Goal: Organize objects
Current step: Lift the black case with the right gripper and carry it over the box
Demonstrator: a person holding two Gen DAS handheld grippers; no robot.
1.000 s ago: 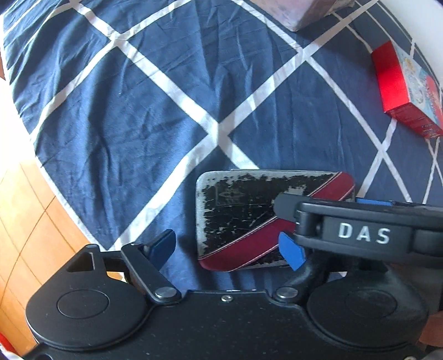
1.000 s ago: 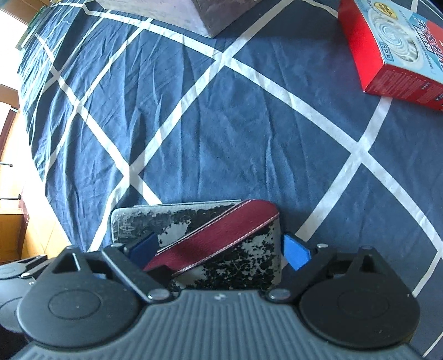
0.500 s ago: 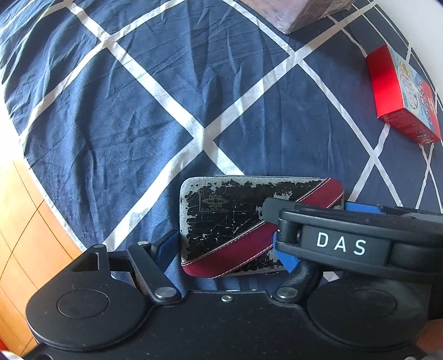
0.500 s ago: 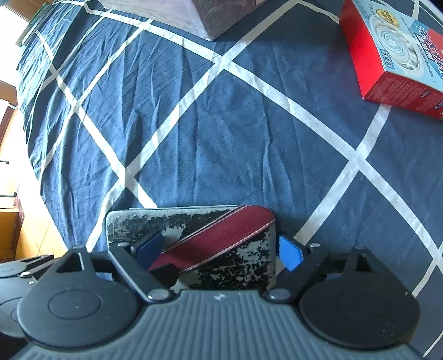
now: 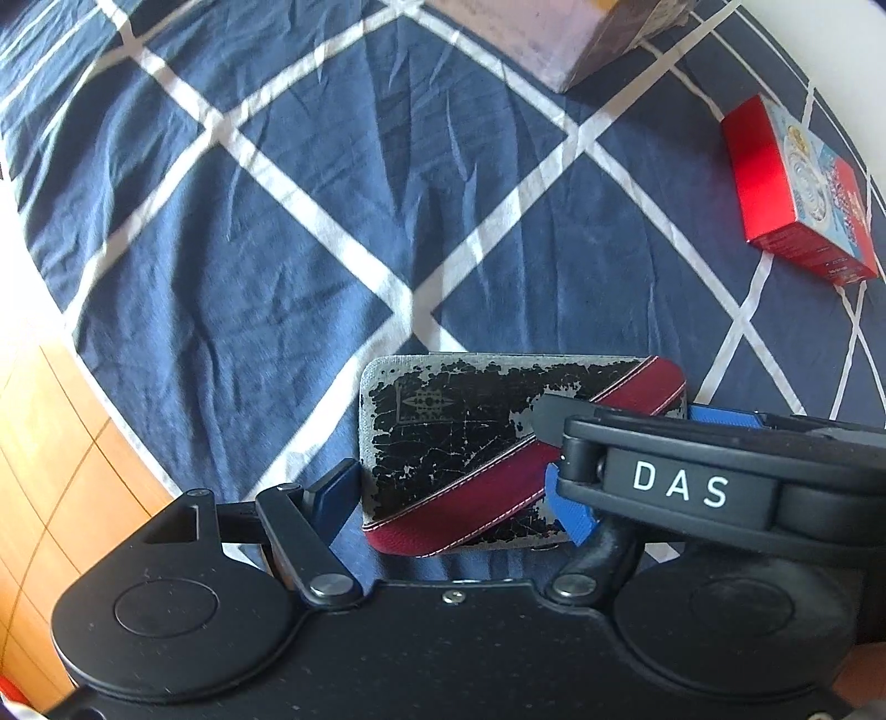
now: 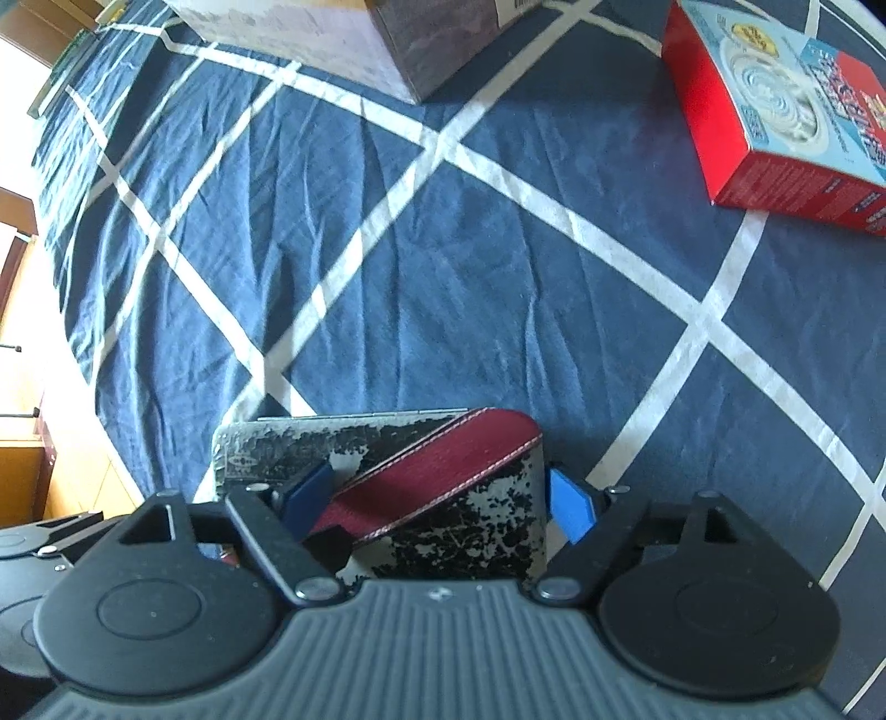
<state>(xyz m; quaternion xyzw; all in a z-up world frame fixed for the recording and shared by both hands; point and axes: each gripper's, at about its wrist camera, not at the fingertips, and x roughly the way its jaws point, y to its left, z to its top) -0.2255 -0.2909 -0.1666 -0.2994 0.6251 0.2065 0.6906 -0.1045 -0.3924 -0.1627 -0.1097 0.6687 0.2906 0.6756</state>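
Observation:
A worn black-and-silver case (image 5: 454,443) with a maroon diagonal stripe lies flat on the navy bedspread (image 5: 277,249). My left gripper (image 5: 454,501) points down over it. Its left pad presses the case's left end and its right pad sits at the near right corner, partly behind the other gripper. One of the right gripper's fingers (image 5: 681,490), marked DAS, crosses the case's right part. In the right wrist view the right gripper (image 6: 440,501) straddles the case (image 6: 470,515) with its jaws closing. Its left pad is over the top face and its right pad is just off the right end.
A red box (image 5: 797,188) with a printed lid lies at the far right, seen closer in the right wrist view (image 6: 775,111). A grey-pink carton (image 6: 360,44) stands at the far edge. The bed's edge and the wooden floor (image 5: 50,471) are to the left.
The left gripper's jaws narrowed until the left pad met the case's left end. The right gripper's jaws also narrowed, and its right pad came close to the case's right end.

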